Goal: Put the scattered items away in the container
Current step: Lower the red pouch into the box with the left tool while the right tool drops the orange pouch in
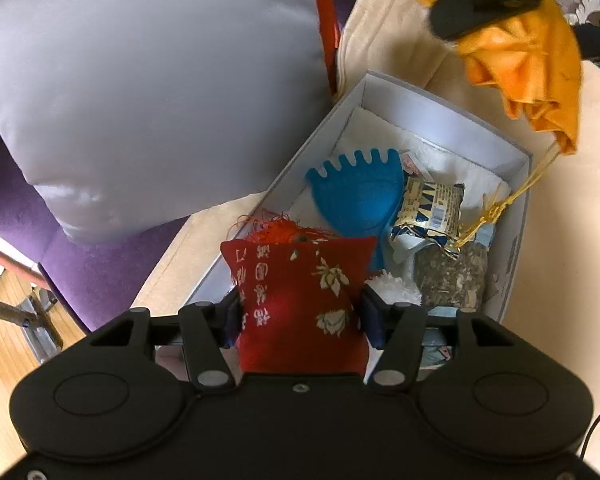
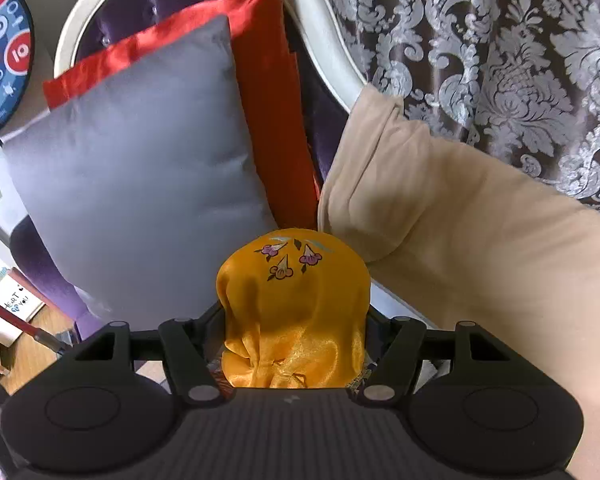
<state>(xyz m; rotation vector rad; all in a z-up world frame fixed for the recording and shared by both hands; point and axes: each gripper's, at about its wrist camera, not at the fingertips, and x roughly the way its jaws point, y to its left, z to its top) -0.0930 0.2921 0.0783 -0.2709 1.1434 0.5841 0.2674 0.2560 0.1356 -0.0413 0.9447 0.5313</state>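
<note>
We see the box (image 1: 516, 216) lying on the cushion (image 1: 560, 280), with the pillow (image 1: 140, 100) to its left. In the box lie the scoop (image 1: 356, 196), a packet (image 1: 430, 208) right of it, and a bag of dried bits (image 1: 452, 276) nearer us. Our left tool (image 1: 300, 316) holds a pouch (image 1: 300, 300) over the box's near end; our right tool (image 2: 296, 344) holds a drawstring bag (image 1: 532, 64) above its far right corner.

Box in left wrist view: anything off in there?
One oddity: the snack packet in the box looks crumpled and torn open. The blue scoop and a bag of dried bits lie loosely piled beside it. Nothing visibly spilled outside.
</note>
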